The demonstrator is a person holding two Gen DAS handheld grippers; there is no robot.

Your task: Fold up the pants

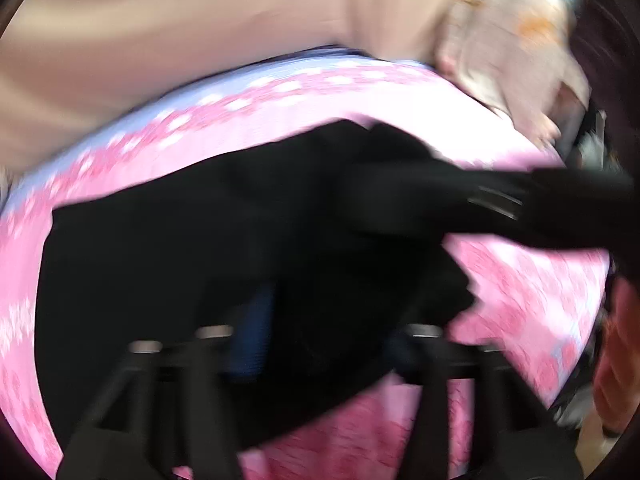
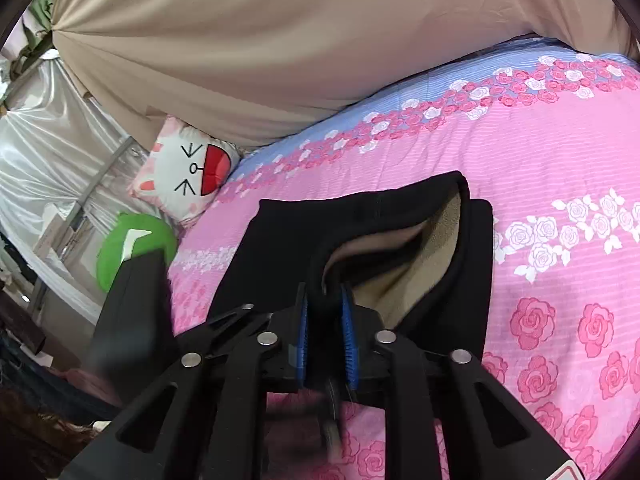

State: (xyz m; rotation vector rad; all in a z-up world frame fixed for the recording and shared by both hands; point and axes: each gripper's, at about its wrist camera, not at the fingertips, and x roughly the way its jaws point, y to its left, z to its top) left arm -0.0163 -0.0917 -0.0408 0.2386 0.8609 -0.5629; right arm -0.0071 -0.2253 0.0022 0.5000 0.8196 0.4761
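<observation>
The black pants [image 2: 360,224] with a beige fleece lining [image 2: 416,256] lie on a pink rose-print bedspread [image 2: 552,168]. My right gripper [image 2: 326,300] is shut on the black edge of the pants between its blue pads [image 2: 349,332]. In the blurred left wrist view the pants [image 1: 200,248] fill the middle, and the right gripper's body [image 1: 500,200] reaches in from the right. My left gripper [image 1: 320,340] sits over the dark cloth, with a blue pad [image 1: 256,336] showing, but the blur hides whether it grips.
A beige curtain [image 2: 280,40] hangs behind the bed. A white cat-face pillow [image 2: 188,168] and a green cushion [image 2: 132,244] lie at the bed's left end. The left gripper's black body [image 2: 132,320] shows blurred at the left. The bedspread's blue band [image 1: 180,108] runs along its far edge.
</observation>
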